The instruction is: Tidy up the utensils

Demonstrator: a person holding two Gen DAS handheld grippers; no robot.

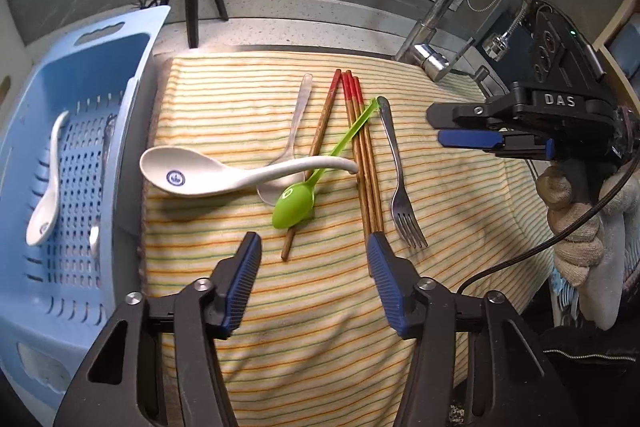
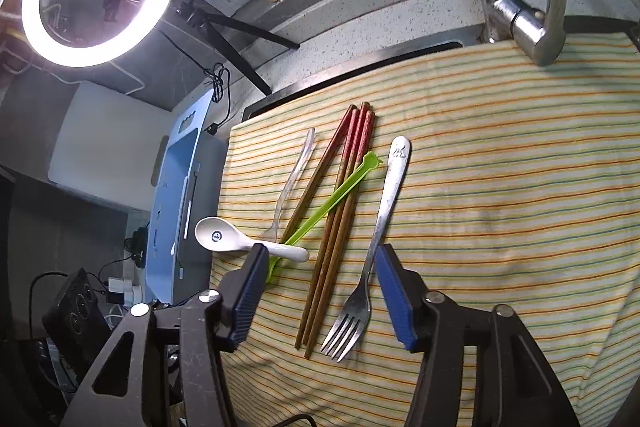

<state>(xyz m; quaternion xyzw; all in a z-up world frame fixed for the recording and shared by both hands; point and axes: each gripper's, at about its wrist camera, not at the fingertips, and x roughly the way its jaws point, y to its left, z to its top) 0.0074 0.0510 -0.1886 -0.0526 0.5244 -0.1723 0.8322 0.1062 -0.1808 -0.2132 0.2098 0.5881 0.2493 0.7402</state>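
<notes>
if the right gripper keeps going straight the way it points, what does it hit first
Most likely the fork: its handle and tines lie between the open right gripper fingers, with the chopsticks just beside. Depth is hard to judge.

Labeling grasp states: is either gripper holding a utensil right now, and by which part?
Nothing is held. The left gripper and right gripper both hover open above the striped cloth; fork and chopsticks lie untouched.
</notes>
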